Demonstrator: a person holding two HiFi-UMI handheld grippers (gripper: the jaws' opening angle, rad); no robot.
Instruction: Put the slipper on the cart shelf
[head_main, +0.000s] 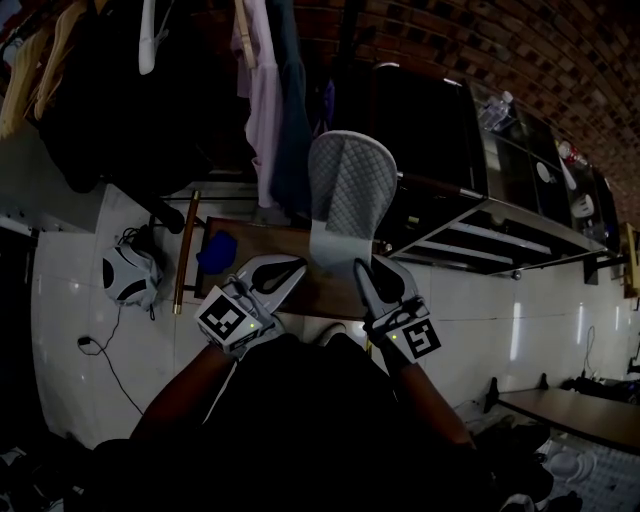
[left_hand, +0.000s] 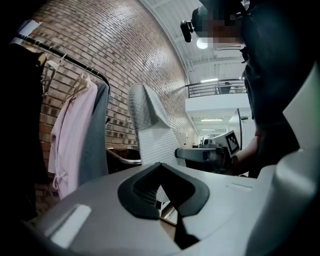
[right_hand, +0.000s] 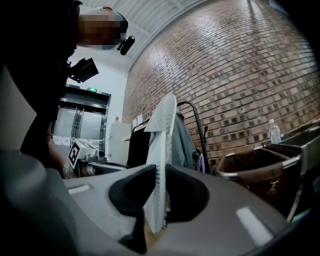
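A pale grey quilted slipper (head_main: 345, 190) stands upright above a brown board, toe up. My right gripper (head_main: 362, 272) is shut on its lower end. In the right gripper view, the ribbed sole edge of the slipper (right_hand: 161, 150) is pinched between the dark pads of that gripper (right_hand: 157, 200). My left gripper (head_main: 285, 268) sits just left of the slipper's heel, its jaws together with nothing between them. The left gripper view shows the slipper (left_hand: 150, 130) beyond the closed tips. The metal cart (head_main: 480, 225) with its shelves stands to the right of the slipper.
A clothes rail with a pink garment (head_main: 262, 110) and dark clothes hangs behind the slipper. A blue object (head_main: 215, 252) lies on the brown board (head_main: 300, 285). A wooden pole (head_main: 185, 250) and a black and white bag (head_main: 128, 275) are at the left. A bottle (head_main: 497, 108) tops the cart.
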